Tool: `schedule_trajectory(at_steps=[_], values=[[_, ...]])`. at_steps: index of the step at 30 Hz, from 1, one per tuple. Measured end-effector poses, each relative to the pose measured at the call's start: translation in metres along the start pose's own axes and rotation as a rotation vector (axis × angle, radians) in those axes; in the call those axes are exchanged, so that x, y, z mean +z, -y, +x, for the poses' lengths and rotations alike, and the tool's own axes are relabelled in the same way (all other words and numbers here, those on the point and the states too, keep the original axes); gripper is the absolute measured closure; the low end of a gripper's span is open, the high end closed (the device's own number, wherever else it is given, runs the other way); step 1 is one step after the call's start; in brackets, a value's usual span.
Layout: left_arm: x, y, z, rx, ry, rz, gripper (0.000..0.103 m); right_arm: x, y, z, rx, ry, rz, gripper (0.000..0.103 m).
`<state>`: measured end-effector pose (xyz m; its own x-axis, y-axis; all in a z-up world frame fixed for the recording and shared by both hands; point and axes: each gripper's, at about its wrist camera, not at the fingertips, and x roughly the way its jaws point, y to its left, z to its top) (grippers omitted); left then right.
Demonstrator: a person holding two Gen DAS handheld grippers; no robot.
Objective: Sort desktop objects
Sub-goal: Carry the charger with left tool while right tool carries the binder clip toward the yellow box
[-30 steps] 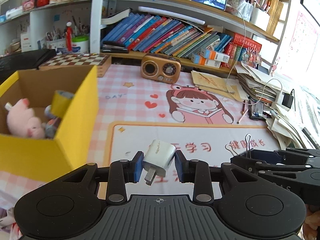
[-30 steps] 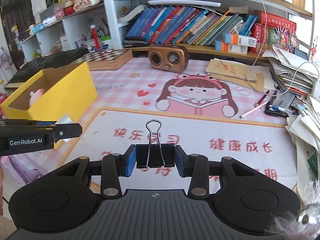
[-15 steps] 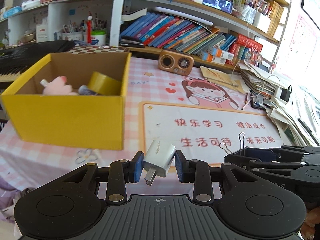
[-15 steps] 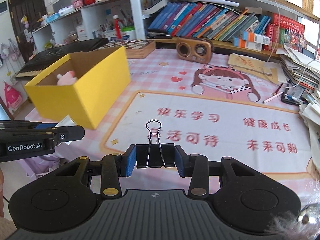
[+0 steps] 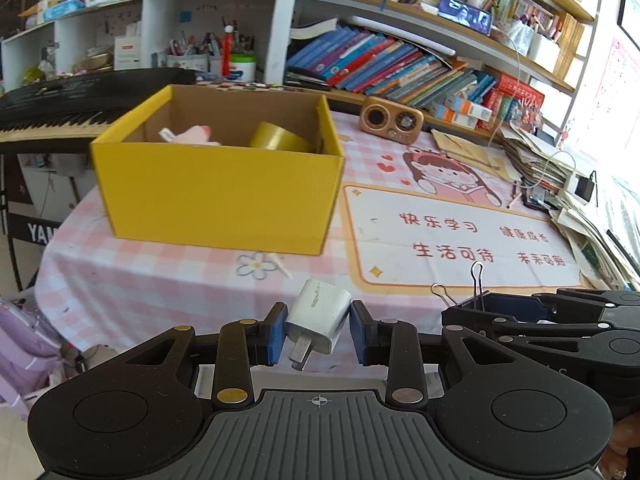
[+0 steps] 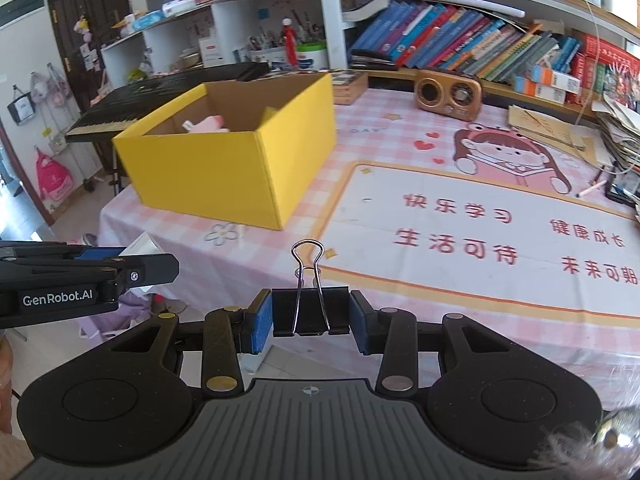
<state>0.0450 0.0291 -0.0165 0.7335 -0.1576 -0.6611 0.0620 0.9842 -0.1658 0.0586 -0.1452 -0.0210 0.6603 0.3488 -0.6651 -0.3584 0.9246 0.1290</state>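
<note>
Off the bench's point(image 5: 168, 280) near edge, gripping a charger point(image 5: 318, 317) in the left tongs point(image 5: 318, 330) and a clip point(image 6: 308, 310) in the right tongs point(image 6: 310, 320), likely heading for the box point(image 5: 220, 200) at eleven o'clock.

Your white charger point(image 5: 319, 315) and black binder clip point(image 6: 310, 311) sit between blue pads point(image 5: 276, 334); yellow box point(image 5: 218, 192), pink checked tablecloth point(image 5: 140, 276).

Charger point(image 5: 319, 317): smooth white plastic, scuffed, metal prongs. Clip point(image 6: 309, 311): matt black body, shiny wire handles. Box point(image 5: 218, 196) behind charger: yellow cardboard, brown inside.
</note>
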Motion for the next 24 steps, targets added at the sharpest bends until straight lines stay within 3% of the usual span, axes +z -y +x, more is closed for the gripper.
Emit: schedule_trajectory(at_steps=[24], values=[[-0.002, -0.056, -0.023, 0.084, 0.046, -0.096, 0.071, 0.019, -0.057, 0.014, 0.086, 0.010, -0.122, 0.066]])
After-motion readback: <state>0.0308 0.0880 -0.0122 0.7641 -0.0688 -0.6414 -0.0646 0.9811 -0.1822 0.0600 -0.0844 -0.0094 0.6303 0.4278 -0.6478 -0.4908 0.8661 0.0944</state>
